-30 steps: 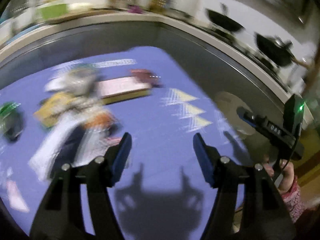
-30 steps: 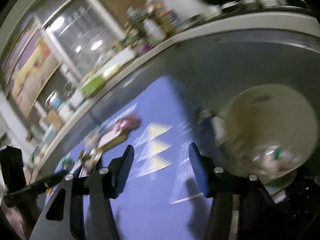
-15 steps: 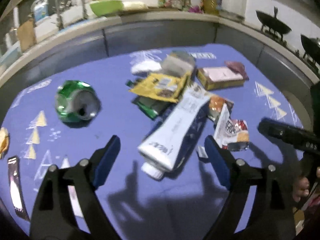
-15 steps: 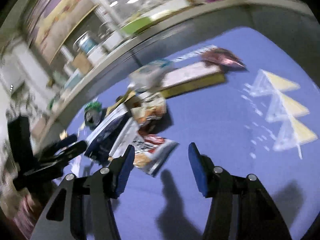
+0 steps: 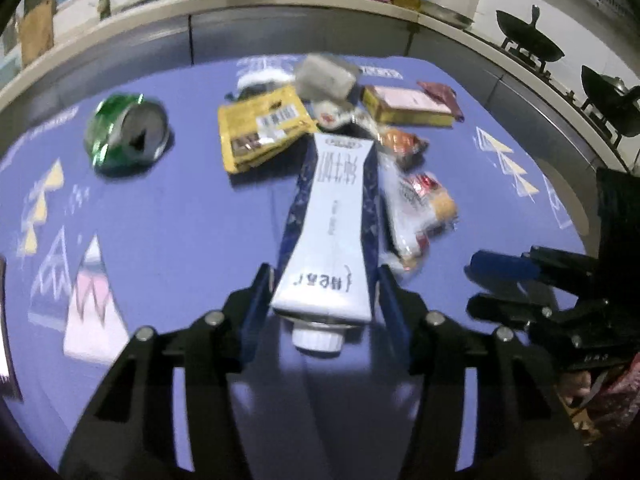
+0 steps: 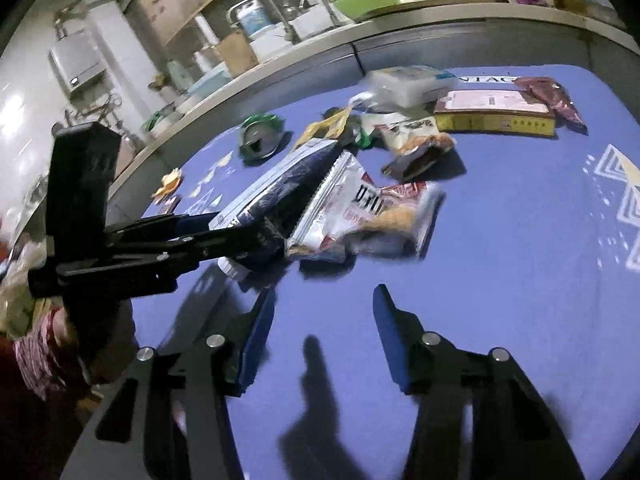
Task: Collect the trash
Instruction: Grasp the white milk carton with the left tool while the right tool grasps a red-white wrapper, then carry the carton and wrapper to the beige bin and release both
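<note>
A flattened white and dark-blue milk carton (image 5: 334,236) lies on the blue mat, its screw cap toward me. My left gripper (image 5: 326,304) is open, its jaws on either side of the carton's cap end, close to its edges. It also shows in the right wrist view (image 6: 240,236), at the carton (image 6: 280,188). My right gripper (image 6: 324,320) is open and empty above bare mat, just short of a red and white snack wrapper (image 6: 360,208). The right gripper shows at the right edge of the left wrist view (image 5: 500,284).
On the mat: a crushed green can (image 5: 128,132), a yellow packet (image 5: 264,128), a yellow and pink box (image 5: 408,106), a maroon wrapper (image 5: 440,92), an orange wrapper (image 5: 404,144), a crumpled grey packet (image 5: 326,76). A kitchen counter with sink (image 6: 304,20) runs behind. Woks (image 5: 528,44) stand at the right.
My left gripper has moved forward over the carton and its jaws now flank the cap end. My right gripper has swung left and down toward the wrapper pile.
</note>
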